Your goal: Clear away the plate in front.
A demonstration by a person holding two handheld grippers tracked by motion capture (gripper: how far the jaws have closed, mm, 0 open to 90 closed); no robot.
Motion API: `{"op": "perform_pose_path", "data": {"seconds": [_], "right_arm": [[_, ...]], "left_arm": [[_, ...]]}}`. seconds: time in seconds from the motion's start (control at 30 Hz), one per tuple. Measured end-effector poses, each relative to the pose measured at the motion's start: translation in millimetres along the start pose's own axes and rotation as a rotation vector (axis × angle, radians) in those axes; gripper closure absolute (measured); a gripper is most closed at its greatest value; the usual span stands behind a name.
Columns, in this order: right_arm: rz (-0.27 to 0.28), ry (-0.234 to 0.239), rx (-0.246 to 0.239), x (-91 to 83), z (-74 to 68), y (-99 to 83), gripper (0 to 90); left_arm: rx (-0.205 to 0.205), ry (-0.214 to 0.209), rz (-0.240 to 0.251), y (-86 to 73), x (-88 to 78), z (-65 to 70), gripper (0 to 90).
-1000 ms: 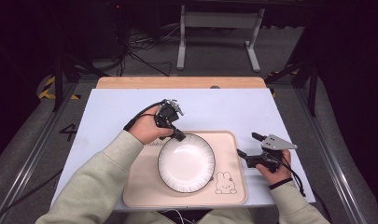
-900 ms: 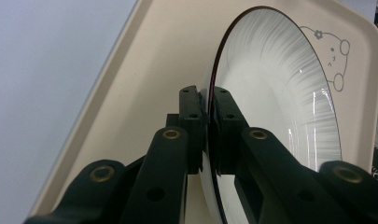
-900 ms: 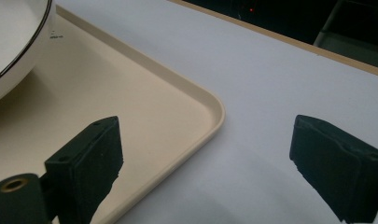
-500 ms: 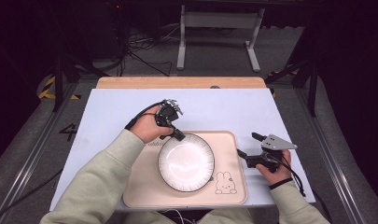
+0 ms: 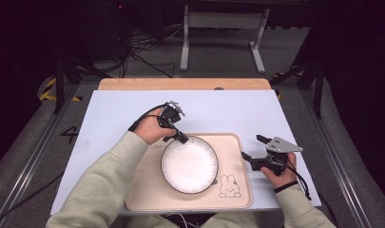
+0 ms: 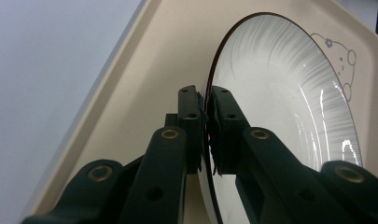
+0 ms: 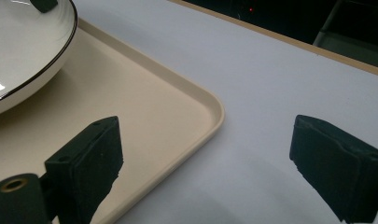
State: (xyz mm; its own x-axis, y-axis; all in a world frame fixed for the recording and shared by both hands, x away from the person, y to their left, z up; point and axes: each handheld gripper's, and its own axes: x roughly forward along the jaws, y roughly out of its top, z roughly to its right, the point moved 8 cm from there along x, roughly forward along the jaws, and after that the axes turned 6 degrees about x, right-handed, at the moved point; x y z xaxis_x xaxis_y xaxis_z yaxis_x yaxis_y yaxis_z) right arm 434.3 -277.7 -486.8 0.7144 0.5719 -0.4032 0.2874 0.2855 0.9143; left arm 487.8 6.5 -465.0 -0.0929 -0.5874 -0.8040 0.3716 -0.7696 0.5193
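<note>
Lowered slightly, the left tongs point(image 6: 207, 126) stay clamped on the plate point(image 5: 190, 164) rim over the tray point(image 5: 147, 190); next, release. Right tongs point(image 7: 205, 168) gape apart.

High view: fixed above the near side, looking forward and down over the whole table point(image 5: 109, 114). Both gripper views: riding low, very close. Left along its jaws onto the plate point(image 6: 289, 93) rim; right across the tray point(image 7: 177, 93) corner. Shared by all: plate and tray.

plate point(image 5: 189, 164): white, dark-rimmed | upright on beige tray point(image 5: 147, 194) | rim pinched at far-left edge
</note>
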Motion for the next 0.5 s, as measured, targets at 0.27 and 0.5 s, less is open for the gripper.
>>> {"op": "perform_pose_path", "data": {"seconds": [0.27,0.5], "right_arm": [[0.000,0.000,-0.001,-0.1,-0.3,0.0,9.6],[0.002,0.002,-0.010,0.0,-1.1,-0.1,9.3]], "left_arm": [[-0.012,0.027,-0.014,-4.0,7.3,-5.9,82.4],[-0.026,0.030,-0.008,-8.0,11.4,-9.6,81.7]]}}
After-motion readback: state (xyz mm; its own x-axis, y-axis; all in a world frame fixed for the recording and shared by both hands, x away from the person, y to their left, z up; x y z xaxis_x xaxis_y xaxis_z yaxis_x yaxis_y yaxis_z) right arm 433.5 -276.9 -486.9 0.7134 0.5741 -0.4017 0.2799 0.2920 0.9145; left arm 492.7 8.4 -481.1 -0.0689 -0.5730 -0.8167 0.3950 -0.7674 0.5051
